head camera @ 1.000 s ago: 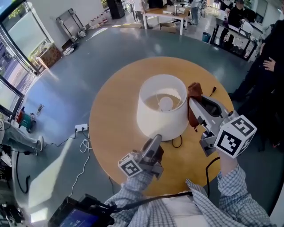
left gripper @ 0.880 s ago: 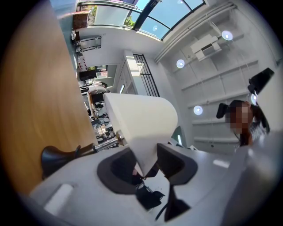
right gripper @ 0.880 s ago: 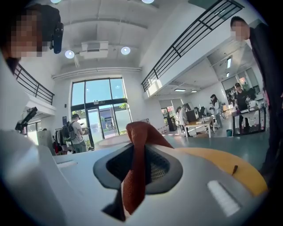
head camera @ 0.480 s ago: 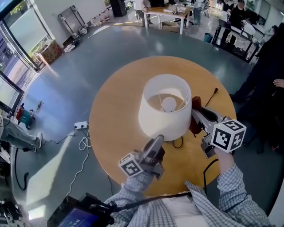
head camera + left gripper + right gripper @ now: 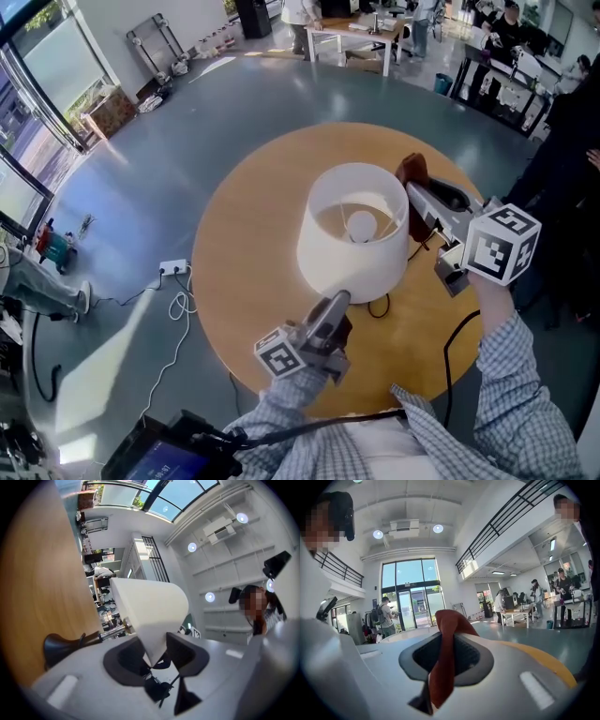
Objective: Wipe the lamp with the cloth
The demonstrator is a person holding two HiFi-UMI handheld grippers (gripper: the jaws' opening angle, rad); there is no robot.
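Observation:
A lamp with a white shade (image 5: 354,230) stands in the middle of the round wooden table (image 5: 244,244). My left gripper (image 5: 335,307) reaches up from the near side and is shut on the shade's lower rim. In the left gripper view the shade's edge (image 5: 152,620) sits pinched between the pads, with the metal stem (image 5: 110,631) and dark base (image 5: 61,644) to the left. My right gripper (image 5: 419,199) is shut on a rust-brown cloth (image 5: 412,176) and holds it against the shade's upper right side. In the right gripper view the cloth (image 5: 445,653) hangs folded between the jaws.
The lamp's black cord (image 5: 377,305) loops by the base, and another black cable (image 5: 452,345) runs over the table's near right edge. A white power strip (image 5: 172,270) lies on the floor to the left. People and tables (image 5: 352,33) stand at the far side of the room.
The right gripper slid the cloth toward me down the shade's right side, then back to the far upper side. The left gripper kept its hold on the rim.

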